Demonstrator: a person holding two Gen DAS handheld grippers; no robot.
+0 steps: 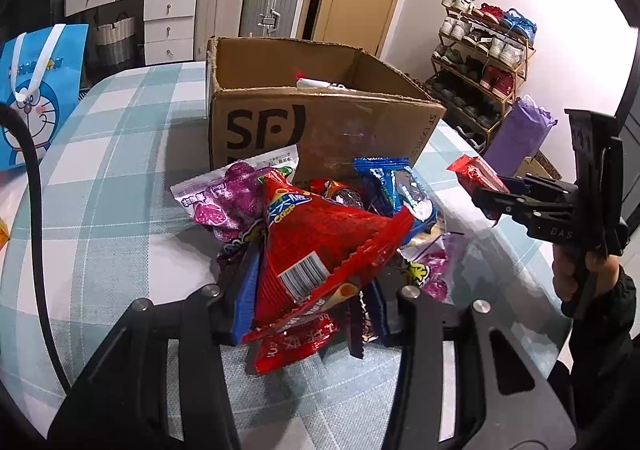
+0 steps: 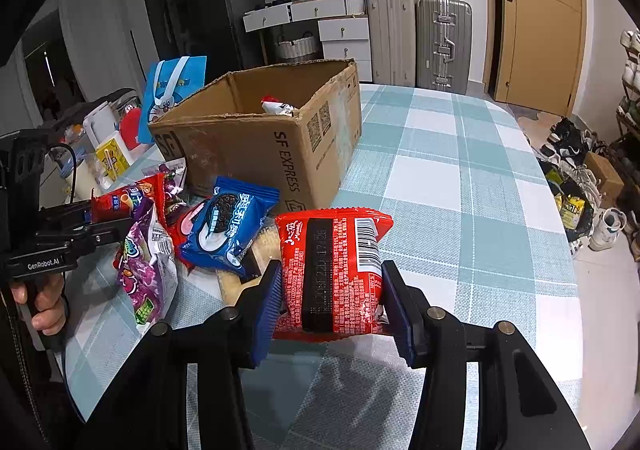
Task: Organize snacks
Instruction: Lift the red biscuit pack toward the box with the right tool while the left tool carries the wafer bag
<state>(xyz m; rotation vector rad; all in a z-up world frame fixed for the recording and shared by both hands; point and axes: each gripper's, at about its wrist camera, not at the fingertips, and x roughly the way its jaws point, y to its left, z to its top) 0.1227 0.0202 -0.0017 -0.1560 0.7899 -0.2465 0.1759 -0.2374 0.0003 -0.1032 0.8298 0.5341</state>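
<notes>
The right tongs (image 2: 331, 292) clamp a red snack packet (image 2: 334, 274) between their blue pads, barcode at its 1 o'clock corner and a dark printed band down the middle; the packet hangs above the counter (image 2: 460, 185), at 5 o'clock from the cardboard box (image 2: 256, 137). The left tongs (image 1: 310, 302) stand narrow around a red triangular bag (image 1: 316, 246) with a barcode label and the letters "Crisp"; whether the pads press on it I cannot tell. That bag tops a heap lying against the box's near wall. Also in the heap: one blue Oreo packet (image 2: 230, 226) at 10 o'clock from the held packet, one purple gummy bag (image 2: 146, 270) farther toward 9 o'clock, and more red wrappers beneath. The box reads "SF" on one face and "SF EXPRESS" on another; one white-and-red wrapper (image 2: 278, 105) shows inside. The left tool's body bears "GenRobot.AI". A blue Doraemon gift bag (image 1: 38, 97) stands at 9 o'clock of the box.
</notes>
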